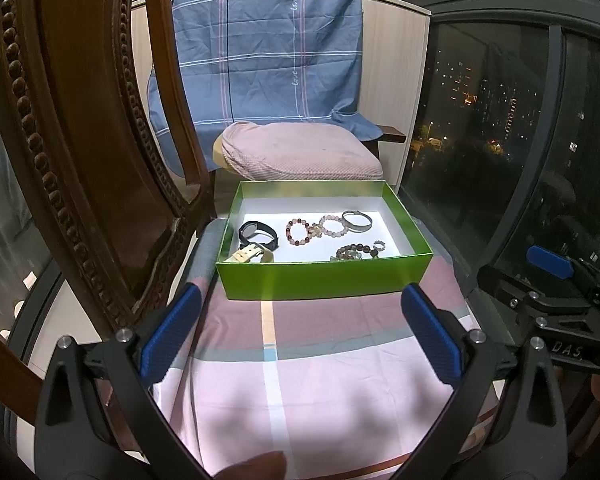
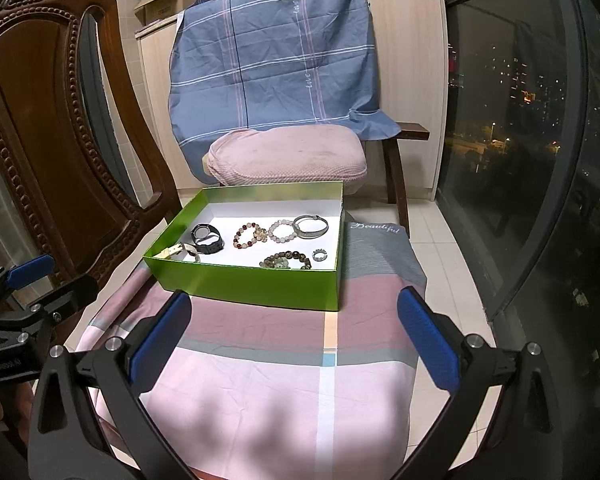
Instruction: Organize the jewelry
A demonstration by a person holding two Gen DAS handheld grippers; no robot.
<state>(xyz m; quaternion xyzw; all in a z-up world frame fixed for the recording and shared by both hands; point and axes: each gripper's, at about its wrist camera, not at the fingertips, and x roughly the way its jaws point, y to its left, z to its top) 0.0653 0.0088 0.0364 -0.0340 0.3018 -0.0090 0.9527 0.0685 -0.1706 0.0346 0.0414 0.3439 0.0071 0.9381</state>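
A green box with a white floor sits on a pink plaid cloth. Inside lie a black watch, a cream strap watch, a red-and-pink bead bracelet, a pale pink bead bracelet, a silver bangle, a dark bead bracelet and a small ring. My left gripper is open and empty, in front of the box. My right gripper is open and empty, also in front of the box.
A carved wooden chair back stands close on the left. Behind the box is a pink cushioned seat draped with a blue cloth. A dark window lies to the right. The other gripper shows at each view's edge.
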